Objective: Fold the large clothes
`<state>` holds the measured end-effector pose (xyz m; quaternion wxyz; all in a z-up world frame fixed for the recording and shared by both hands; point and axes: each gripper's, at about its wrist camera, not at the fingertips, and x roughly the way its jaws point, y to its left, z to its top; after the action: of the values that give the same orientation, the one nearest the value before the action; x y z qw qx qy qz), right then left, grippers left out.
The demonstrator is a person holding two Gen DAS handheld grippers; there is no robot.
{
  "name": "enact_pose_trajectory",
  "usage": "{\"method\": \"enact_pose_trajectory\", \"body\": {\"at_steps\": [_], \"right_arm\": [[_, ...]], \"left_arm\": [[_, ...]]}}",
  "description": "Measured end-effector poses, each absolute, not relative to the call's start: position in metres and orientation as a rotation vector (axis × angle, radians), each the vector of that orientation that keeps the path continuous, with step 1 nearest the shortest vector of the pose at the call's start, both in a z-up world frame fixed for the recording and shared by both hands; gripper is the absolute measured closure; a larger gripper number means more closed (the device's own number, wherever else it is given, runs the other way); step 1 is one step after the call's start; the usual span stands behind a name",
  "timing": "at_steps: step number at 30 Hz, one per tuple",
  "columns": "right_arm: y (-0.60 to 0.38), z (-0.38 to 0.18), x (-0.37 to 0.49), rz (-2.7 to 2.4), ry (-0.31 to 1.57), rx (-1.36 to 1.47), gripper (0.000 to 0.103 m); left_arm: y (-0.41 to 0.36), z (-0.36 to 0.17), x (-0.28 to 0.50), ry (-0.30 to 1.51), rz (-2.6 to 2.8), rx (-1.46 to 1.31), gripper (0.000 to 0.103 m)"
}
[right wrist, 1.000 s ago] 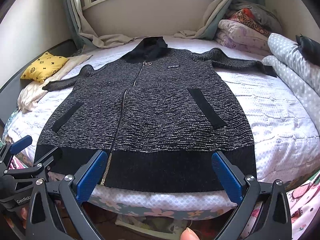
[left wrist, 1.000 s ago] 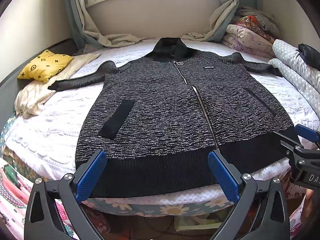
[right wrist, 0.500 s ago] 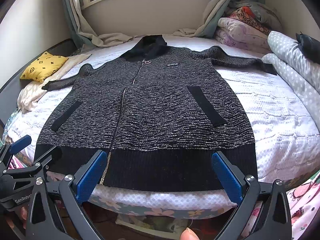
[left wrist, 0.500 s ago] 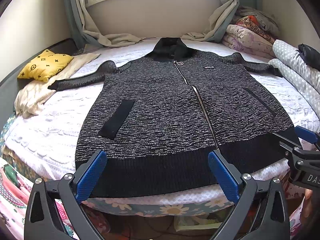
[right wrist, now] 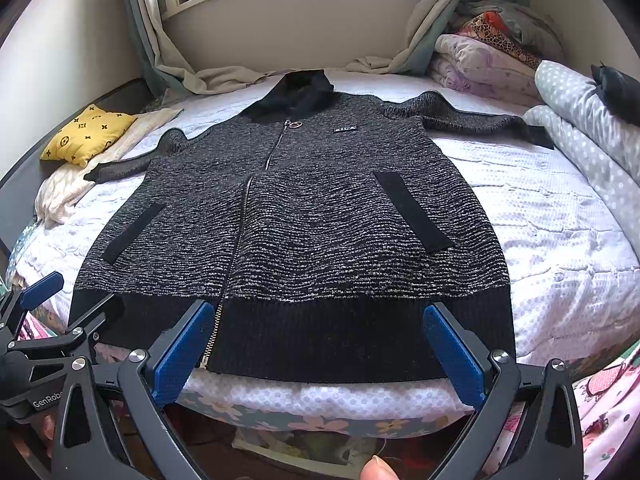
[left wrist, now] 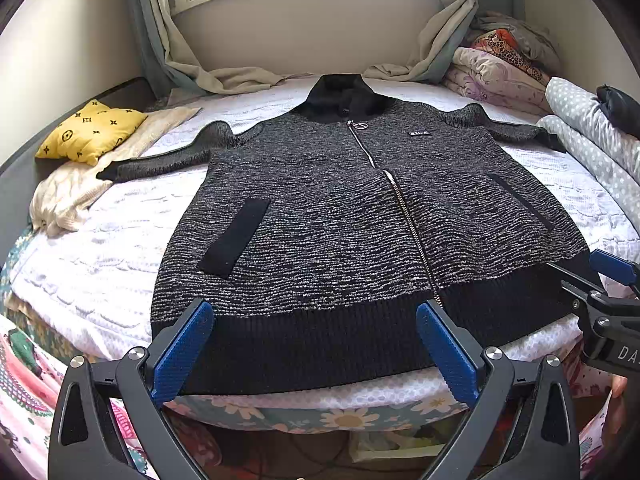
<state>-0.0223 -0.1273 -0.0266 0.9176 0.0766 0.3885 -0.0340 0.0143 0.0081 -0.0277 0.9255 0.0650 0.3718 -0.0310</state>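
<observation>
Left wrist view first. My left tongs [left wrist: 314,350] are spread wide, holding nothing, hovering just short of the black hem band [left wrist: 320,344] of the knit jacket [left wrist: 340,216]. The jacket lies flat and face up on the bed [left wrist: 120,256], zipped, collar [left wrist: 340,96] at the far end, hem at the near edge of the bed. I count one jacket, one zipper [left wrist: 404,216] down the middle, two dark pocket strips either side of the zipper, two sleeves flung out from the shoulders. Beyond the jacket's left sleeve sits one yellow cushion [left wrist: 90,130]. At the hem's right corner I see my right tongs [left wrist: 592,276], also apart.

I judge this knit thick, soft and floppy, fairly heavy for clothing, not slippery. It will sag between two holds. The ribbed hem looks the firmest edge, so I would pinch its two corners, or take a sleeve cuff first.

Now the right wrist view. My right tongs [right wrist: 320,350] gape wide and empty, straddling the hem to the right of the zipper's bottom end. Nothing gripped. The jacket [right wrist: 320,220] again spreads up the bed from hem to collar, same single zipper, two pockets, two sleeves. Off the hem's left corner my left tongs [right wrist: 68,292] stand parted, close to the fabric; whether they touch it, I cannot tell. Rolled bedding [right wrist: 580,120] is piled past the right sleeve.
</observation>
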Motion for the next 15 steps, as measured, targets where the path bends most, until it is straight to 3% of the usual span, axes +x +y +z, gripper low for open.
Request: {"method": "enact_pose_trajectory", "body": {"at_steps": [15], "right_arm": [[-0.1277,-0.0271,-0.0223,-0.068,0.802,0.157,0.000]], "left_arm": [[0.0088,-0.0283,0.0142,0.762,-0.064,0.132,0.000]]}}
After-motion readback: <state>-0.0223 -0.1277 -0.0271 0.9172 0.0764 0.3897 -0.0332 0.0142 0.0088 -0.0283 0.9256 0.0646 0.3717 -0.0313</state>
